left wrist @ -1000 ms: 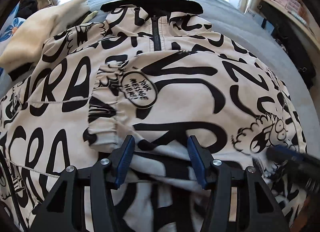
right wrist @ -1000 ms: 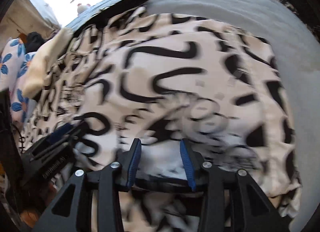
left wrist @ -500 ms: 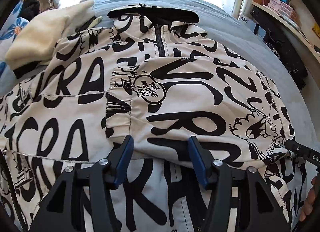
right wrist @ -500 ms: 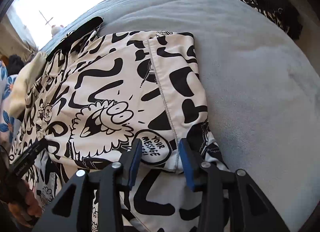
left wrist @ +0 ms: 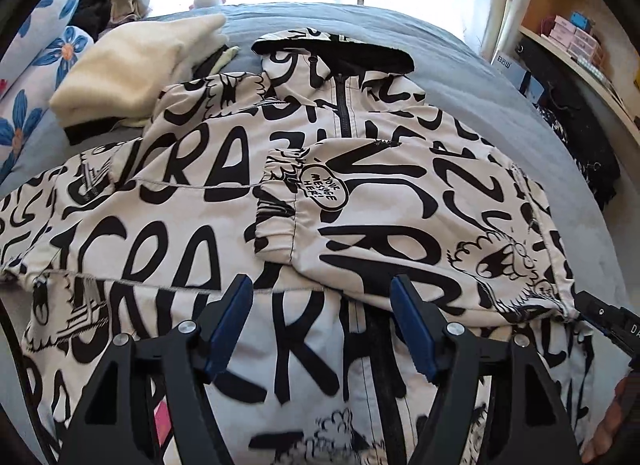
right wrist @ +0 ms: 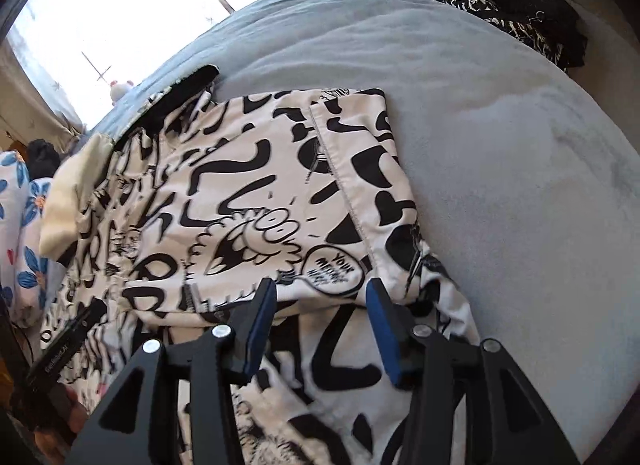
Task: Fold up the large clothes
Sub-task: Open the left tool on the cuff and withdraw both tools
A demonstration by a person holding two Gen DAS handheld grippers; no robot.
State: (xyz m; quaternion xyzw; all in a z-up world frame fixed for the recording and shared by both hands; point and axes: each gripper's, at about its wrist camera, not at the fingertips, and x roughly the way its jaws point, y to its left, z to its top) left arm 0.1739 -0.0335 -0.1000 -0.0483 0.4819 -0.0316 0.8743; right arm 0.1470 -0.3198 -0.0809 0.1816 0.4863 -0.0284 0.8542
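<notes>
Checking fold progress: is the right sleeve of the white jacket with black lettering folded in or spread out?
Folded in. The sleeve lies across the white jacket's front, its cuff near the zipper.

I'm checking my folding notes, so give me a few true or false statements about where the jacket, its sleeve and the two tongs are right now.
1. The printed jacket lies on a grey-blue bed cover. True.
2. One sleeve is folded across the jacket's front. True.
3. The left tongs are clamped on the sleeve cuff. False: they have just been opening and hold nothing.
4. The right tongs grip the hood. False: their jaws have just been opening, nothing pinched, near the folded sleeve's edge.
5. A cream garment lies beside the jacket. True.
6. The jacket's zip is fully undone. False: it is closed.
</notes>
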